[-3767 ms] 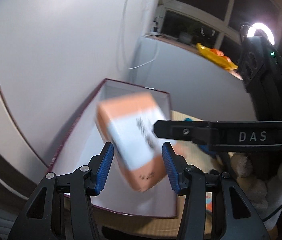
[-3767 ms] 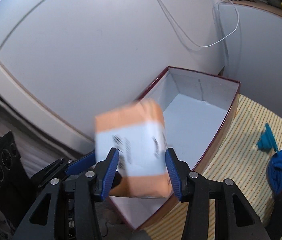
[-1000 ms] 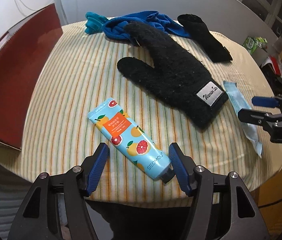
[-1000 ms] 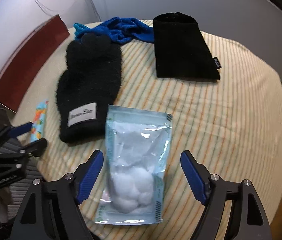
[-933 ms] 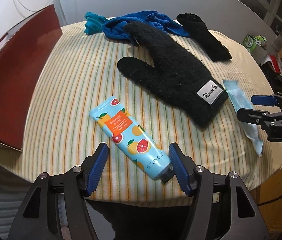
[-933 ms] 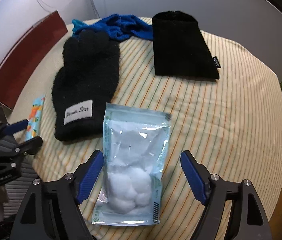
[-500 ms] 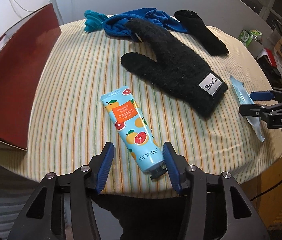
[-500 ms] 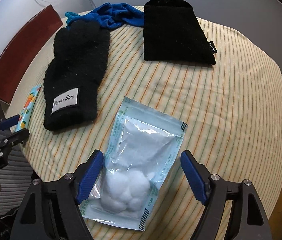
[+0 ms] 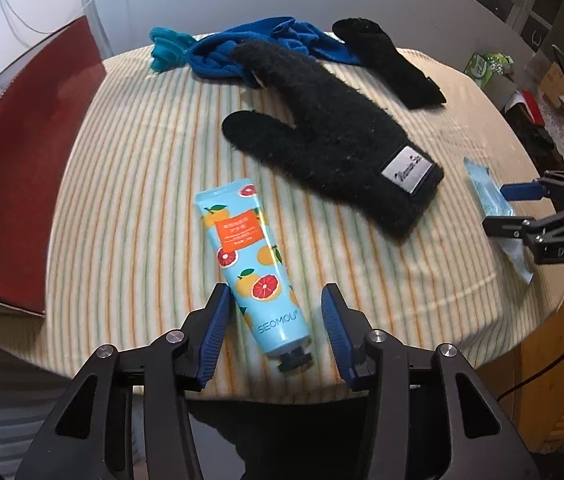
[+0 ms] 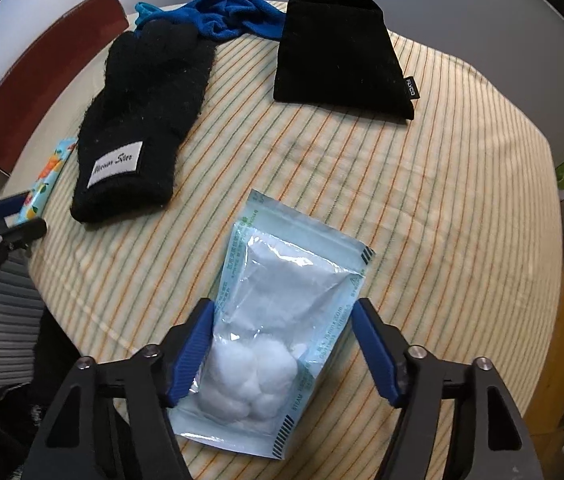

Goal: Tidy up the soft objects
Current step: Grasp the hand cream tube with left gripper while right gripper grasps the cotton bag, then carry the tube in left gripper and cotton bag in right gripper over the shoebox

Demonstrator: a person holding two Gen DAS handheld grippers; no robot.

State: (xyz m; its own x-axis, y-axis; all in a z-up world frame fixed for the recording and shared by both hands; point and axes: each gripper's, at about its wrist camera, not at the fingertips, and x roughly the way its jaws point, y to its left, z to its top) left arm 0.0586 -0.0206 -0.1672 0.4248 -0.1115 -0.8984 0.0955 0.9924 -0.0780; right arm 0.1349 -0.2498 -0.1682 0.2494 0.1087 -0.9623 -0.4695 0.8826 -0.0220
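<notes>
Blue-padded fingers of the left gripper (image 9: 274,330) stand apart, straddling the cap end of the fruit-print cream tube (image 9: 250,264) at the near edge of the striped tablecloth (image 9: 130,184); neither pad touches it, so this reads as lining up for a pinch, not a hold. Right gripper (image 10: 283,350) likewise apart, its pads flanking the lower, cotton-filled part of the clear cotton-ball pouch (image 10: 282,320) near its own near edge of the table; left pad looks just against the pouch side, right pad clear of it. Both items lie flat with their long axis roughly along the fingers, likely so a plain close will catch them. Farther in: fuzzy black mitten (image 9: 333,148), label end toward the right gripper, flat mid-cloth. Beyond it, black drawstring pouch (image 10: 341,44) and crumpled blue cloth (image 9: 258,48) at the far edge, the mitten tip overlapping the cloth. Dark red box (image 9: 22,152) sits off the left edge, probably the drop spot. Versus half a second back: left pads are slightly wider apart and farther forward along the tube; right jaws have narrowed and the pouch sits deeper between them. Versus about four seconds back, the orange-and-white packet both held over the box is gone from view.
</notes>
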